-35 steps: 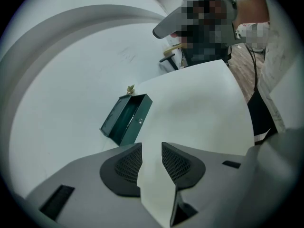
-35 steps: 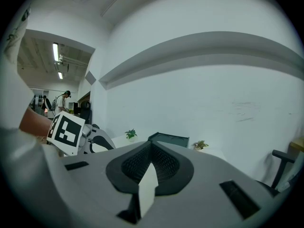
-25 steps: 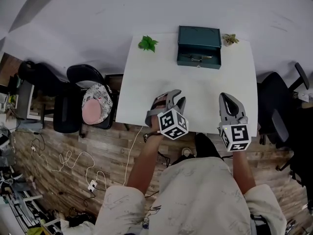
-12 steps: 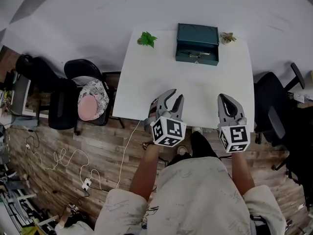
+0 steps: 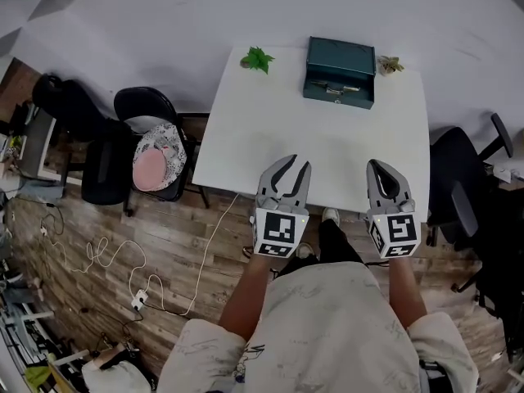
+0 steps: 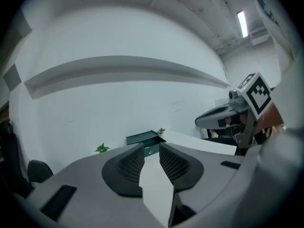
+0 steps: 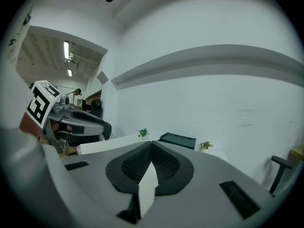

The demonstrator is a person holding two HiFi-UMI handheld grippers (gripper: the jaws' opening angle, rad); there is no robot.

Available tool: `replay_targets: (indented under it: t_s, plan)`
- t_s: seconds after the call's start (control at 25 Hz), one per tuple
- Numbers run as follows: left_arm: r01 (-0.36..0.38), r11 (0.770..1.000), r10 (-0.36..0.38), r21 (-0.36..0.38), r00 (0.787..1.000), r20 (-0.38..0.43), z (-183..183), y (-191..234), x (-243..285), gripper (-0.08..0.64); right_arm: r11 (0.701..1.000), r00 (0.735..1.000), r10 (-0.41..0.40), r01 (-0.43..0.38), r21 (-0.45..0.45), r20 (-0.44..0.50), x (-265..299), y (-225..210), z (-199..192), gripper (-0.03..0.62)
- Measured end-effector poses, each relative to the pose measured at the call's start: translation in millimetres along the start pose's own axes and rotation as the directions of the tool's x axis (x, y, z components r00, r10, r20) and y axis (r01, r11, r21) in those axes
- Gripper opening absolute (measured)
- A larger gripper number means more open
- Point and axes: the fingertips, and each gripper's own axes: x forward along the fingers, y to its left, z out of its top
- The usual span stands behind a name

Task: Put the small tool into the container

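1. The container (image 5: 340, 70), a dark green metal box, stands at the far edge of the white counter (image 5: 270, 129). It sits between a leafy green sprig (image 5: 257, 58) and a small potted plant (image 5: 390, 64).
2. A pale, slim thing (image 5: 337, 89) lies along the box's near part. It is too small to tell whether this is the small tool or a fitting of the box.
3. The left gripper (image 5: 293, 166) hovers over the near edge of the counter, well apart from the box. Its jaws stand apart with nothing between them, and they have just been closing.
4. The right gripper (image 5: 379, 164) is beside it at the same edge. It is clenched, tips together, and empty.
5. The only print is the black-and-white square patterns on the left marker cube (image 5: 280, 232) and the right marker cube (image 5: 395, 233). No words or brand can be read.
6. Left of the counter a black chair (image 5: 135, 125) holds a pink and patterned thing (image 5: 158, 160). White cables (image 5: 106, 260) trail over the wooden floor (image 5: 82, 236).
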Motion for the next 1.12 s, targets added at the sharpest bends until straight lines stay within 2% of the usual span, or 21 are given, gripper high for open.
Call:
replay_targets:
  t_s: [0.12,0.32,0.68,1.12]
  plan:
    - [0.011,0.998,-0.008,-0.066,0.999,0.034,3.0,-1.4,-9.7,0.101,1.000,1.000,0.021,-0.021,-0.004,0.002,0.6,8.3,0.0,0.015]
    - [-0.010,0.992,0.019,-0.126,0.997,0.075,1.4,3.7,-25.2,0.097,0.999,0.999,0.048,-0.048,-0.021,-0.001,0.1,19.6,-1.5,0.015]
    - [-0.063,0.992,0.068,-0.109,0.997,0.044,-15.7,8.2,-34.9,0.097,0.999,0.999,0.048,-0.048,-0.020,0.000,-6.6,17.2,-2.9,0.015]
    - [-0.067,0.991,0.072,-0.119,0.997,0.039,-26.6,-2.9,-46.6,0.097,0.999,0.999,0.049,-0.049,0.007,0.017,-10.2,23.8,-4.9,0.015]
